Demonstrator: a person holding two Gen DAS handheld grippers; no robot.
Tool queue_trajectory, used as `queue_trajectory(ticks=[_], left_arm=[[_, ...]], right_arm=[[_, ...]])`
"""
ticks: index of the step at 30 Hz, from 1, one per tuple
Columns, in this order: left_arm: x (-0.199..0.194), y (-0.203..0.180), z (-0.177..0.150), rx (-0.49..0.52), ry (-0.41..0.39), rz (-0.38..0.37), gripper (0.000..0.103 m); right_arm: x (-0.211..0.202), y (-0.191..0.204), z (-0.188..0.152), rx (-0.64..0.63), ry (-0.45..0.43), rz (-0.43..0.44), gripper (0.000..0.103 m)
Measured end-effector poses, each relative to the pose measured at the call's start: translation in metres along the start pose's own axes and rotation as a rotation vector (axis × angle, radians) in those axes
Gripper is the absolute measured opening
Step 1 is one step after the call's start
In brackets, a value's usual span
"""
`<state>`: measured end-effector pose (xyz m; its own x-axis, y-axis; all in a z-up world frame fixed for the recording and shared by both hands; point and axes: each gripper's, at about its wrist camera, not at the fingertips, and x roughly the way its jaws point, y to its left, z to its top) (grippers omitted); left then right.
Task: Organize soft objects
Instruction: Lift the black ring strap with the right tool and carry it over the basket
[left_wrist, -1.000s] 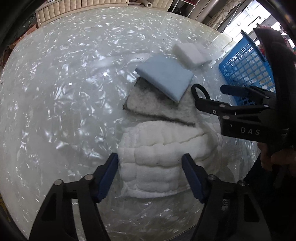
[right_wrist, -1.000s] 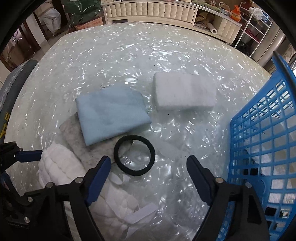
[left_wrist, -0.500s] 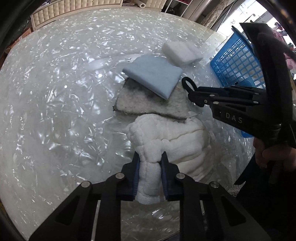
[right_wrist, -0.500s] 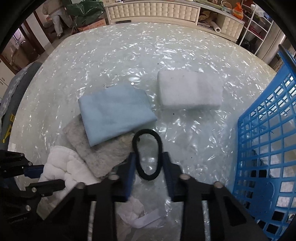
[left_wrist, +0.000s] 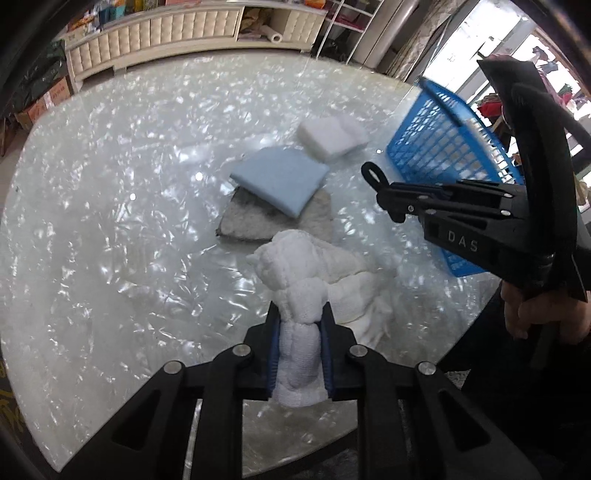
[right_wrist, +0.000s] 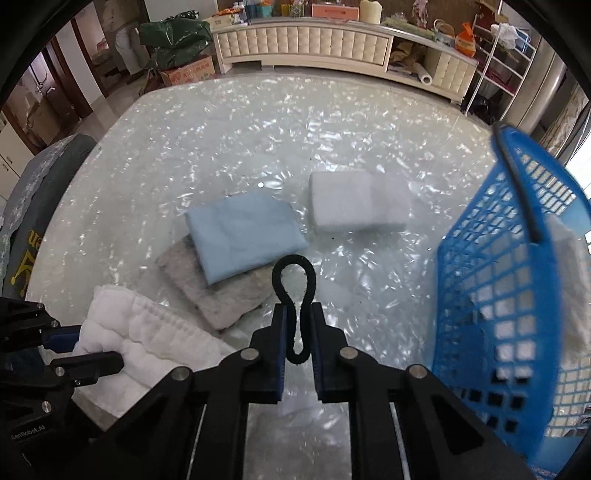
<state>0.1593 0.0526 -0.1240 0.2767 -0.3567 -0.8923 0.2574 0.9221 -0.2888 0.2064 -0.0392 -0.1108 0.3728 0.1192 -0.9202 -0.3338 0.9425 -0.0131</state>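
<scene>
My left gripper (left_wrist: 300, 317) is shut on a fluffy white towel (left_wrist: 303, 284) and lifts its near end off the glossy table (left_wrist: 110, 221); the towel also shows in the right wrist view (right_wrist: 144, 332). My right gripper (right_wrist: 297, 314) is shut on a black hair band (right_wrist: 293, 291), squeezed into a loop and held above the table; the band also shows in the left wrist view (left_wrist: 373, 175). A light blue folded cloth (right_wrist: 243, 232) lies on a grey cloth (right_wrist: 218, 295). A white folded cloth (right_wrist: 358, 206) lies beyond. A blue basket (right_wrist: 509, 295) stands at the right.
The round table's edge runs near the bottom of both views. A cream cabinet (right_wrist: 306, 44) stands behind the table. A grey chair (right_wrist: 37, 206) is at the left. The basket (left_wrist: 447, 147) holds something white.
Both grippers closed, the left on the white towel and the right on the hair band, and both have lifted. The towel is bunched and pulled up; the band is off the table.
</scene>
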Motion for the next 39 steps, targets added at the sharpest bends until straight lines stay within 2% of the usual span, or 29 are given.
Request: queue_trajectory(ticks=[9, 19, 31, 39], left_arm=[[-0.042, -0.027, -0.004, 0.035, -0.088, 0.047, 0.017], [-0.072, -0.062, 0.001, 0.078, -0.157, 0.086, 0.017], [-0.075, -0.105, 0.018, 0.160, -0.195, 0.097, 0.017], [-0.061, -0.131, 0.027, 0.213, -0.184, 0.091, 0.017]], right_arm=[[-0.052, 0.003, -0.021, -0.010, -0.065, 0.008, 0.011], [-0.089, -0.001, -0.031, -0.003, -0.129, 0.015, 0.011], [-0.125, -0.032, -0.050, 0.021, -0.207, -0.030, 0.011], [-0.130, -0.065, -0.064, 0.088, -0.209, -0.070, 0.011]])
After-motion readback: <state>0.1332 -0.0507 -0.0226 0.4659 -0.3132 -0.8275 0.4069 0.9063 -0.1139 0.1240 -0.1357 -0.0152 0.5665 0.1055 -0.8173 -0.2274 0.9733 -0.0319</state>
